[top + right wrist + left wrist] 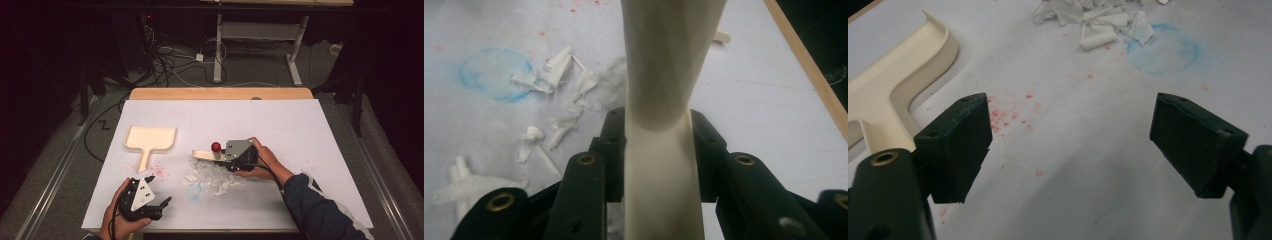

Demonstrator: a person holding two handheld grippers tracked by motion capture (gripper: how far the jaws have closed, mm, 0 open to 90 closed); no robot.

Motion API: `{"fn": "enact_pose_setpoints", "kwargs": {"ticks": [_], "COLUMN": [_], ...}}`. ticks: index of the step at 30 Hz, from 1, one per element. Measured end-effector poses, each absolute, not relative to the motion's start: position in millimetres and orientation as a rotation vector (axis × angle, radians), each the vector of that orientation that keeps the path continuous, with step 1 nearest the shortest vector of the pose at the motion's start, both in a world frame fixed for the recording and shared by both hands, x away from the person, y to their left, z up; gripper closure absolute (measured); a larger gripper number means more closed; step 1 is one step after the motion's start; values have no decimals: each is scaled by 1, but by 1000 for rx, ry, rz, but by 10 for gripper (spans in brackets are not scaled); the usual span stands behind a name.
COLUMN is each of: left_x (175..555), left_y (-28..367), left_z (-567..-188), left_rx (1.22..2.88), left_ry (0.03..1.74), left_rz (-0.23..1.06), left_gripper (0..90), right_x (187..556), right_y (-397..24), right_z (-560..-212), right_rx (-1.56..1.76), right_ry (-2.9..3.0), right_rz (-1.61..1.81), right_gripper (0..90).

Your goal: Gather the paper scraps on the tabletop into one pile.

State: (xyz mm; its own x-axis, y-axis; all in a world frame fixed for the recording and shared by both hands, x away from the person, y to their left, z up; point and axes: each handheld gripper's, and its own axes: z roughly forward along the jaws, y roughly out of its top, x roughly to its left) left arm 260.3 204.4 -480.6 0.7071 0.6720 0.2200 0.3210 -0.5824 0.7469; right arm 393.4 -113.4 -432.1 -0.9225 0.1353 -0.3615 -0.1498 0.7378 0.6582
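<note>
My right gripper (221,156) (658,125) is shut on the handle of a cream brush (202,156) (669,60), which points left over the white table (280,130). A small red knob (216,146) shows just above the handle. Torn white paper scraps (210,177) (559,75) (1098,22) lie in a loose heap just in front of the brush. A cream dustpan (150,139) (893,85) lies flat at the left, handle toward me. My left gripper (160,189) (1070,140) rests near the front edge, open, with only bare table between its jaws.
A smudged blue chalk ring (194,195) (1163,50) (494,72) marks the sheet beside the scraps. Red specks (157,171) (1008,115) are scattered by the dustpan's handle. A wooden strip (220,93) borders the table's far edge; cables and table legs stand on the floor beyond.
</note>
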Motion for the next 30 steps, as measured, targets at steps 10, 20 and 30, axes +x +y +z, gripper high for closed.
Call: {"fn": "enact_pose_setpoints", "kwargs": {"ticks": [10,20,30], "left_x": [260,260,260], "left_y": [204,203,201], "left_z": [-481,-481,-482], "left_rx": [2210,2219,2238], "left_ry": [749,745,734], "left_rz": [640,634,626], "left_gripper": [162,162,167], "right_x": [388,387,382], "right_y": [-134,-169,-212], "right_z": [-402,-387,-405], "right_rx": [89,365,700], "right_ry": [2439,2415,2336], "right_rz": [1090,1007,992], "right_gripper": [679,680,679]}}
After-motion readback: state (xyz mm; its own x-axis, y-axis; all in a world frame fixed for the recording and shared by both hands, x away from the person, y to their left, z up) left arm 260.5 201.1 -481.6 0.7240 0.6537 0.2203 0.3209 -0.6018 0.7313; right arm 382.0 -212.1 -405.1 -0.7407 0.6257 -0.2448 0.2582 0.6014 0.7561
